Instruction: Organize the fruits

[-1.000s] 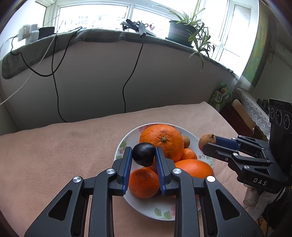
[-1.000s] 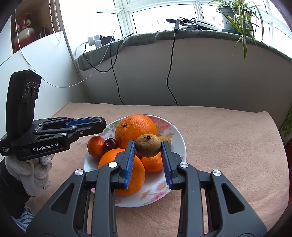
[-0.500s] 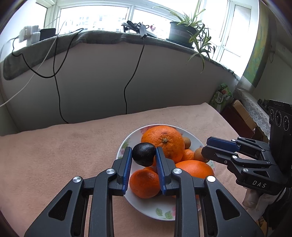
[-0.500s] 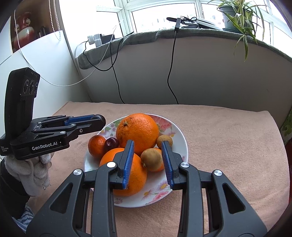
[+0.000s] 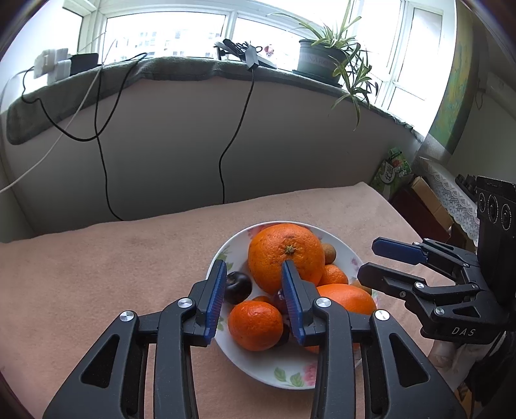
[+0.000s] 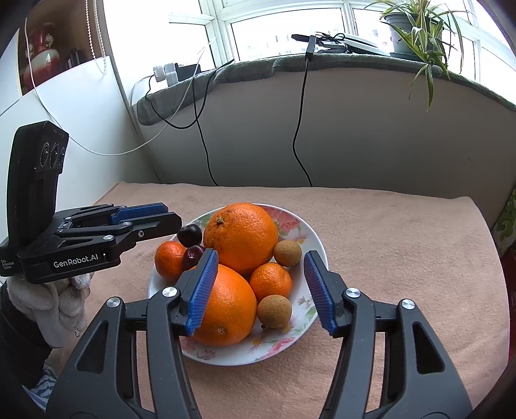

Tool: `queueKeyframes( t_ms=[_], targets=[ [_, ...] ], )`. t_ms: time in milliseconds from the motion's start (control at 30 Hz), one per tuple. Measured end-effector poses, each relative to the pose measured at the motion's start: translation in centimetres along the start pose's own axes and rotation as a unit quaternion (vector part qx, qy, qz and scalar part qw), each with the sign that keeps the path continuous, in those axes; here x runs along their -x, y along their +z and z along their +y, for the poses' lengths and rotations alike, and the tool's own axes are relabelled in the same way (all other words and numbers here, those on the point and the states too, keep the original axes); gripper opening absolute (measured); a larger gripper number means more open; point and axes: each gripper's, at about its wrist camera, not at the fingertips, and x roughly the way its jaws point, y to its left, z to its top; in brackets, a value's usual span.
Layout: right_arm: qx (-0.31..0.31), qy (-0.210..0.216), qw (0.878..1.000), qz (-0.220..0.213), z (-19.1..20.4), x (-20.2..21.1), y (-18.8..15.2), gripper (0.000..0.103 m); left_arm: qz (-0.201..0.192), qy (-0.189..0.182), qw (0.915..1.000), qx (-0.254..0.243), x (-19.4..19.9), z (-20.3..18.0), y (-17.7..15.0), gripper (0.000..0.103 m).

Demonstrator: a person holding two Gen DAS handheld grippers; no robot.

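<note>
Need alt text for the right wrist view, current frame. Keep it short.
A flowered plate on a pink cloth holds two big oranges, smaller tangerines, two brown longans and dark cherries. The right gripper hovers over it, jaws just opened and empty; the left gripper reaches in beside a cherry. Behind are a windowsill with cables and a potted plant.

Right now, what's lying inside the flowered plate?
The plate holds two large oranges, two mandarins, two brown longans and two dark plums. Anything beneath the pile is covered.
</note>
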Motion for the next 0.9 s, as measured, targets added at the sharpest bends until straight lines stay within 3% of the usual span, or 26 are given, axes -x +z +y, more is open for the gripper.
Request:
queueKeyframes(
  t_ms=[133,400,500,633,900],
  targets=[
    [0.001,-0.001,1.000,-0.001,0.04,0.03,0.03,0.068,-0.003,0.002,1.0000,-0.003,-0.01,-0.21,0.09,0.050],
    [0.005,-0.003,1.000,-0.001,0.11,0.16,-0.12,0.081,-0.007,0.005,1.0000,-0.004,0.13,-0.23,0.13,0.062],
    [0.006,-0.006,1.000,0.001,0.18,0.08,-0.15,0.089,-0.009,0.014,0.9999,-0.004,0.27,-0.23,0.11,0.072],
    [0.010,-0.012,1.000,0.005,0.34,0.00,-0.23,0.090,-0.009,0.024,0.9996,-0.005,0.32,-0.25,0.11,0.080],
    [0.009,-0.016,1.000,0.013,0.43,-0.03,-0.36,0.090,-0.006,0.037,0.9992,-0.010,0.46,-0.40,-0.09,0.081]
  ],
)
